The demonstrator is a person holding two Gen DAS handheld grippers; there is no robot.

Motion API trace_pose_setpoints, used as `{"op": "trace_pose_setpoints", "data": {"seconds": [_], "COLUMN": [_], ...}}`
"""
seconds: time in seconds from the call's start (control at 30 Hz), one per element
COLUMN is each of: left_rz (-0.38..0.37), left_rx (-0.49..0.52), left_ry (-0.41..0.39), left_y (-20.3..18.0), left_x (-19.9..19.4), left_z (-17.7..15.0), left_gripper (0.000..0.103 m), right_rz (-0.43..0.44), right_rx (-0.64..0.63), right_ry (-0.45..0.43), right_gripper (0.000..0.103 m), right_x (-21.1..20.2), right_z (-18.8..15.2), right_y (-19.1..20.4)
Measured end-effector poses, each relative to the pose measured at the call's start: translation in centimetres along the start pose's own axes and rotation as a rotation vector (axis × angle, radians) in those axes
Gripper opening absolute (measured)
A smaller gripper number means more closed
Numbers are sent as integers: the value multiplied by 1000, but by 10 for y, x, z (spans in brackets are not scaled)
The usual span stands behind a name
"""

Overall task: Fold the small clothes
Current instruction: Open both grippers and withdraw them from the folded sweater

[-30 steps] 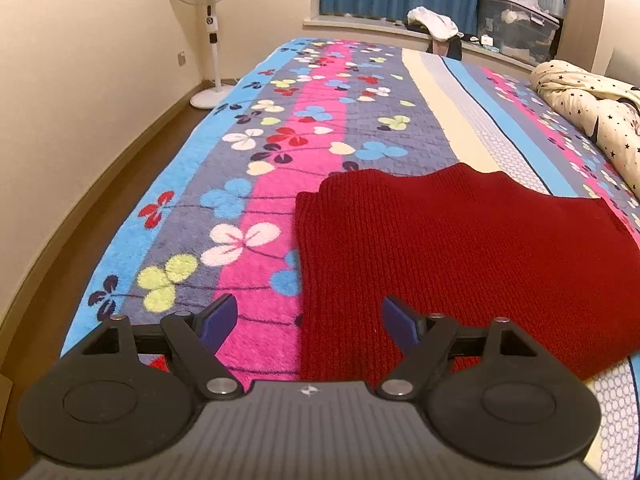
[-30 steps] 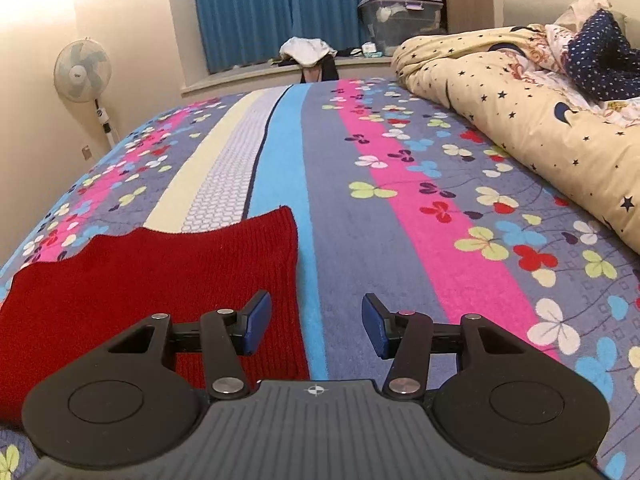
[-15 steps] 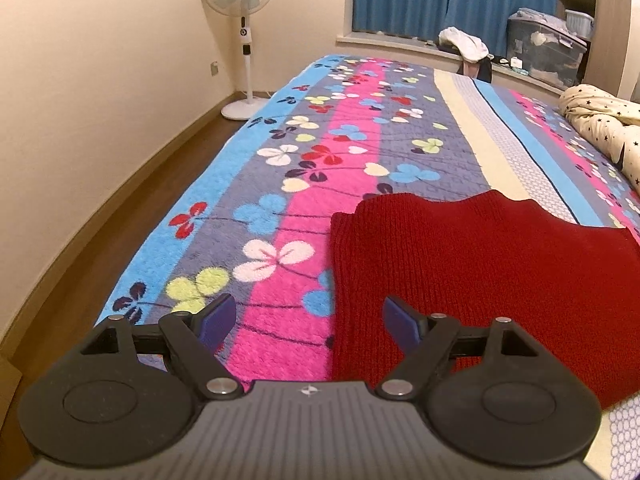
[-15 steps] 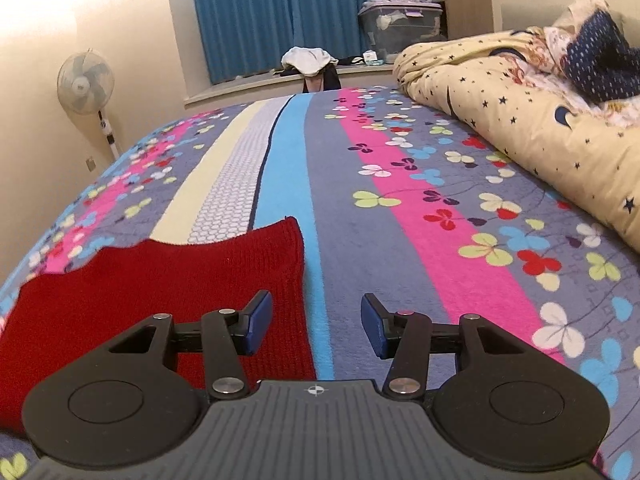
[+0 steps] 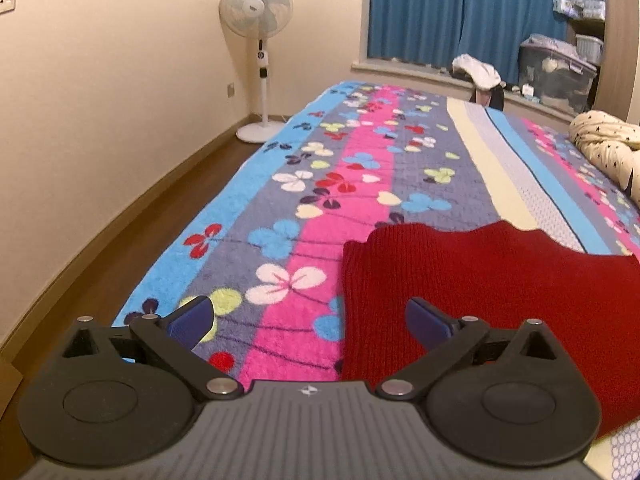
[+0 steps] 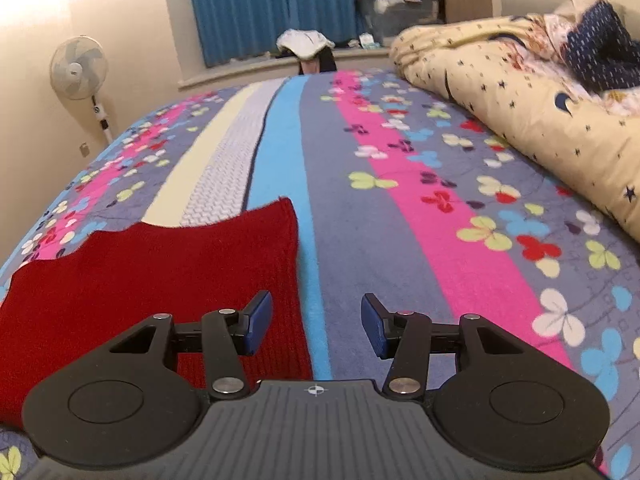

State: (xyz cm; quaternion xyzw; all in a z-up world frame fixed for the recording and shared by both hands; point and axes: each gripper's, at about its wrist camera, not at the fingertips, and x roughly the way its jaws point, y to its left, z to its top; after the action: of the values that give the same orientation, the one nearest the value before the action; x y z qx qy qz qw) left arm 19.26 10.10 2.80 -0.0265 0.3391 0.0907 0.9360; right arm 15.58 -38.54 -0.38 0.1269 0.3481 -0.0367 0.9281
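Note:
A red knitted garment lies flat on the flowered striped bedspread. In the left wrist view my left gripper is open and empty, held above the garment's left edge, with its right finger over the red knit. In the right wrist view the same garment lies at the lower left. My right gripper is open and empty above the garment's right edge, with its left finger over the knit and its right finger over the bedspread.
A rumpled cream star-print duvet lies along the bed's right side. A standing fan is by the wall on the wooden floor, left of the bed. A storage box and a pile of clothes are by the blue curtains.
Both grippers have drawn back and tilted up, so the garment sits lower and farther off in each view. Both stay open and empty.

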Motion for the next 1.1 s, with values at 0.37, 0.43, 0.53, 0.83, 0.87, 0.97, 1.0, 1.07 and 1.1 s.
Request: {"op": "trace_pose_setpoints", "data": {"seconds": [0.37,0.43,0.53,0.83,0.87,0.97,1.0,1.07,1.1], "left_rz": [-27,-22,-16,-6,-5,1,1,-1,-4], "left_rx": [78,90,102,132,132,131,129,125,122], "left_ry": [-16,-17,-23,-16,-15,-7,-3,9,16], "left_y": [-12,-14,-15,-17,-17,-15,-14,-13,-11], "left_x": [-1,-1,0,4,4,7,7,9,10], "left_z": [-1,-1,1,3,3,4,4,4,5], "left_gripper": [102,102,102,102,102,102,102,102,102], "right_rz": [-7,4,6,83,96,135,153,181,198], "right_rx": [-106,-131,-189,-312,-317,-321,-323,-325,-323], "right_ry": [-84,-97,-111,-124,-120,-110,-105,-94,-87], "right_gripper": [43,43,43,44,44,44,45,45,45], "right_x": [-12,-16,-21,-28,-27,-28,-28,-28,-28], "right_z": [2,2,2,-7,-8,-12,-14,-18,-21], "right_y": [19,25,38,87,92,108,115,126,132]}}
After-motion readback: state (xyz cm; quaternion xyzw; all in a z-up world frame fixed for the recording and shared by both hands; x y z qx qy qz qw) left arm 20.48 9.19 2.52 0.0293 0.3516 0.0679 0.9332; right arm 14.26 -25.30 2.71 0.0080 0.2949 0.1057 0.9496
